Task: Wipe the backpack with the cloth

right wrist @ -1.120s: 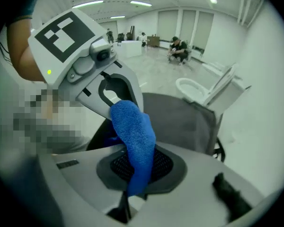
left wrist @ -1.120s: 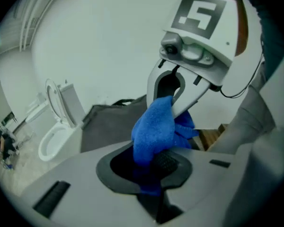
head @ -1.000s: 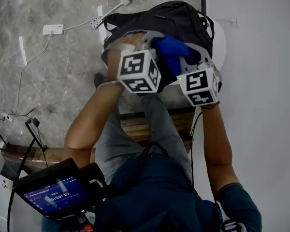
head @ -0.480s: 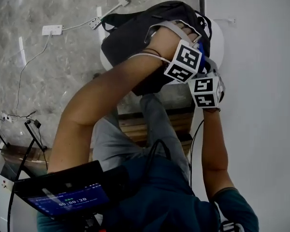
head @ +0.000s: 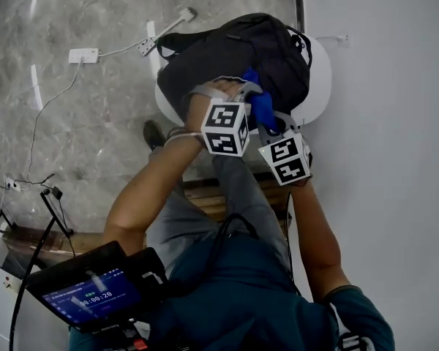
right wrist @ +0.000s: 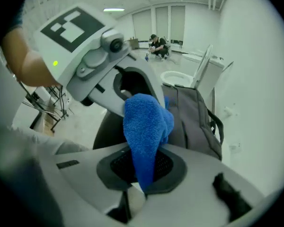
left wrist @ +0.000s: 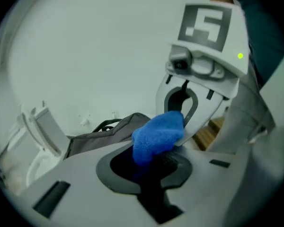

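Observation:
A dark backpack [head: 234, 53] lies on a white round seat [head: 320, 86]. A blue cloth [head: 262, 107] hangs at the backpack's near edge, held from two sides. My left gripper [head: 250, 93] is shut on one end of it, and in the left gripper view the cloth [left wrist: 158, 134] bunches up out of its jaws [left wrist: 151, 164]. My right gripper [head: 272, 123] is shut on the other end; the cloth [right wrist: 144, 124] rises from its jaws [right wrist: 142, 174]. The two grippers face each other closely. The backpack [right wrist: 194, 117] lies just behind them.
A white wall runs along the right. On the marble floor to the left lie a power strip [head: 83, 55] and cables. A wooden bench [head: 205, 189] is below the seat. A screen [head: 88, 292] sits near my body. A toilet [right wrist: 189, 74] stands behind the backpack.
The left gripper swung right across the backpack, then came back to the near edge. Both grippers now sit lower in the head view. The cloth stays between them.

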Tool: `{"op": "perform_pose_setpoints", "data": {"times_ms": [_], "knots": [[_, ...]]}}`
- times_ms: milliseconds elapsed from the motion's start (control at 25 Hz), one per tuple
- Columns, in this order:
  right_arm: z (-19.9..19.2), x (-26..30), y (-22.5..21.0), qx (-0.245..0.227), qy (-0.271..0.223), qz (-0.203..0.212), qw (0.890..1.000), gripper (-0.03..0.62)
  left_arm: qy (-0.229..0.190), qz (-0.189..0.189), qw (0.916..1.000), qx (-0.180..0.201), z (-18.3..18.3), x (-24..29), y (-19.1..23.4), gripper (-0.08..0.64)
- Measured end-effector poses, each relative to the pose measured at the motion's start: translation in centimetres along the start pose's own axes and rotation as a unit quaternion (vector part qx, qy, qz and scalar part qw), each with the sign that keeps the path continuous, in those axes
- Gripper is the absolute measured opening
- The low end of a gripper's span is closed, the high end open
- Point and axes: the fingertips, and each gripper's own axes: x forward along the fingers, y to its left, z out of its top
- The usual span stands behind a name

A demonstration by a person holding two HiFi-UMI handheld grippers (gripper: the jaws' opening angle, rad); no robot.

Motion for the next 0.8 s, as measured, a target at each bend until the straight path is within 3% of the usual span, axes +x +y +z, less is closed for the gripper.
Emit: {"op": "perform_pose_setpoints", "data": {"times_ms": [80, 200, 280, 400, 480, 640, 720, 800], "knots": [[2.3, -2.2, 0.9, 0.022, -0.041, 0.016, 0.999, 0.031, -0.047, 0.032, 0.9936, -0.098, 0.7, -3.6, -0.3, 0.075], [7.6, -7.0, 2.0, 0.067, -0.134, 0.044, 0.988, 0.031, -0.115, 0.076, 0.9678, -0.211, 1.8, -10.8, 0.1, 0.075], [11.8, -10.8, 4.4, 0.098, -0.204, 0.091, 0.97, 0.031, -0.165, 0.104, 0.9454, -0.261, 3.0, -16.3, 0.0, 0.075], [18.7, -18.3, 9.8, 0.142, -0.297, 0.187, 0.926, 0.031, -0.265, 0.147, 0.8969, -0.322, 6.1, -26.9, -0.4, 0.075], [22.6, -21.9, 12.1, 0.145, -0.346, 0.231, 0.897, 0.031, -0.323, 0.17, 0.8676, -0.338, 7.4, -32.6, 0.1, 0.076], [27.0, -24.3, 13.7, 0.096, -0.427, 0.263, 0.86, 0.031, -0.405, 0.212, 0.8237, -0.336, 7.7, -37.7, 1.2, 0.075], [28.6, -25.4, 15.2, 0.071, -0.46, 0.266, 0.844, 0.031, -0.435, 0.231, 0.8073, -0.325, 7.7, -40.2, 0.7, 0.075], [31.8, -28.0, 19.0, 0.053, -0.485, 0.256, 0.834, 0.031, -0.456, 0.243, 0.7981, -0.31, 7.7, -45.7, -0.3, 0.075]]}}
